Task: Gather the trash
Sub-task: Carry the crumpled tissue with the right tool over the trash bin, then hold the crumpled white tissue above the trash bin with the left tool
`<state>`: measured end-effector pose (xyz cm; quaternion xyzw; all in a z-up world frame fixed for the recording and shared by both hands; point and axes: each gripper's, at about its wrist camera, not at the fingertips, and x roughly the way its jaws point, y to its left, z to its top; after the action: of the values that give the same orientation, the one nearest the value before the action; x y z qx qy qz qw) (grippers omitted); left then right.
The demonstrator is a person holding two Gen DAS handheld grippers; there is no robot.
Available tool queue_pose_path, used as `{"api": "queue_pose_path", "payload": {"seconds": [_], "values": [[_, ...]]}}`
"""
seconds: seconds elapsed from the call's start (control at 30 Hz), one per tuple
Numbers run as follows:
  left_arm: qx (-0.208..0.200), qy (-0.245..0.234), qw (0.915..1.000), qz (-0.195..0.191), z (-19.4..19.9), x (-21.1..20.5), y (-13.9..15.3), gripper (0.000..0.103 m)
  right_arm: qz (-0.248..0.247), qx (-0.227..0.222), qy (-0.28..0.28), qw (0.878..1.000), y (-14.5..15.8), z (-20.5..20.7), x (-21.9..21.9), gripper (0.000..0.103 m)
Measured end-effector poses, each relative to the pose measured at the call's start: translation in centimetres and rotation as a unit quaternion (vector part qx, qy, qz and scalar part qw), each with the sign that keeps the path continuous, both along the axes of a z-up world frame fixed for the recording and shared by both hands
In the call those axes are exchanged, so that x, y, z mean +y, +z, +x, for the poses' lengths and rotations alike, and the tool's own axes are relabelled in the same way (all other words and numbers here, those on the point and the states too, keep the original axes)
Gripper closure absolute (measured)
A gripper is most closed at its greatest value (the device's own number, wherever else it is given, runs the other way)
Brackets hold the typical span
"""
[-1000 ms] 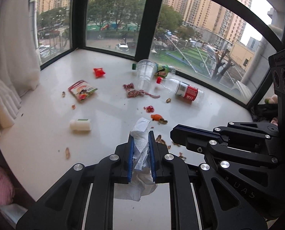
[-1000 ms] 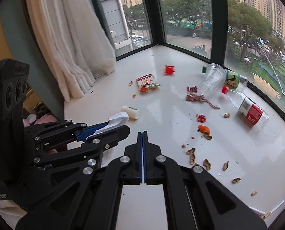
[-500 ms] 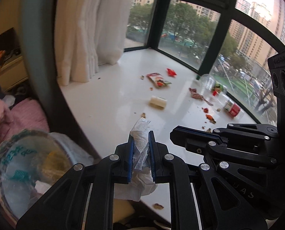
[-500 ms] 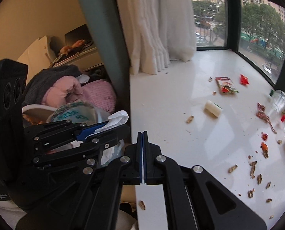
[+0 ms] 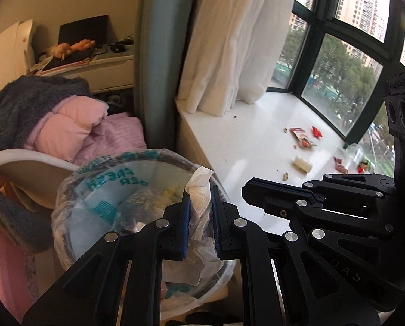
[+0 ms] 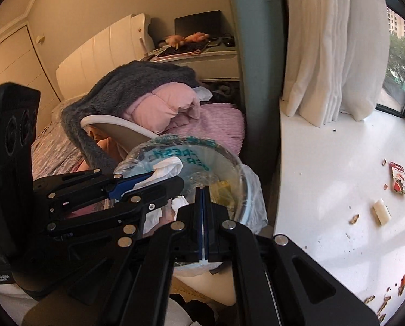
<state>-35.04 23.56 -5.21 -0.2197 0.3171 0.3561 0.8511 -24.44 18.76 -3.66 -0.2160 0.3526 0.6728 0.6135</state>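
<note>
Pink quilt (image 5: 66, 133), grey blanket (image 6: 137, 81), white curtain (image 5: 237, 40)

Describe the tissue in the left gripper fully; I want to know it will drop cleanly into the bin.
The tissue is white, crumpled, soft-looking embossed paper. The left gripper is shut on its middle between blue pads; a folded corner sticks up above the fingertips and a looser wad hangs below them. It is held over the open mouth of the bag-lined trash bin, apparently touching only the pads. The right-wrist view shows the same bunch poking past the fingers.

Daylight from the window (image 5: 338, 62) glares on the sill (image 5: 256, 135); fisheye edges bend, dark.
</note>
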Motion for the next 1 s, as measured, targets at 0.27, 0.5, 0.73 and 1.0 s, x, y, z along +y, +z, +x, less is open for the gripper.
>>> {"api": "queue_pose_path", "payload": {"seconds": [0.27, 0.5, 0.73, 1.0], "values": [[-0.004, 0.034, 0.9994, 0.001, -1.3, 1.8, 0.2, 0.090, 0.000, 0.002, 0.030, 1.000, 0.3, -1.1, 2.4, 0.100], [-0.002, 0.050, 0.9987, -0.003, -1.6, 2.6, -0.1, 0.090, -0.009, 0.000, 0.042, 0.999, -0.1, -1.4, 3.5, 0.100], [0.006, 0.058, 0.9983, -0.009, -1.7, 3.0, -0.6, 0.090, -0.020, -0.004, 0.048, 0.999, -0.6, -1.7, 4.4, 0.100], [0.016, 0.067, 0.9976, -0.001, -1.7, 3.2, -0.6, 0.090, -0.019, -0.007, 0.051, 0.998, -0.8, -2.0, 4.8, 0.100]]}}
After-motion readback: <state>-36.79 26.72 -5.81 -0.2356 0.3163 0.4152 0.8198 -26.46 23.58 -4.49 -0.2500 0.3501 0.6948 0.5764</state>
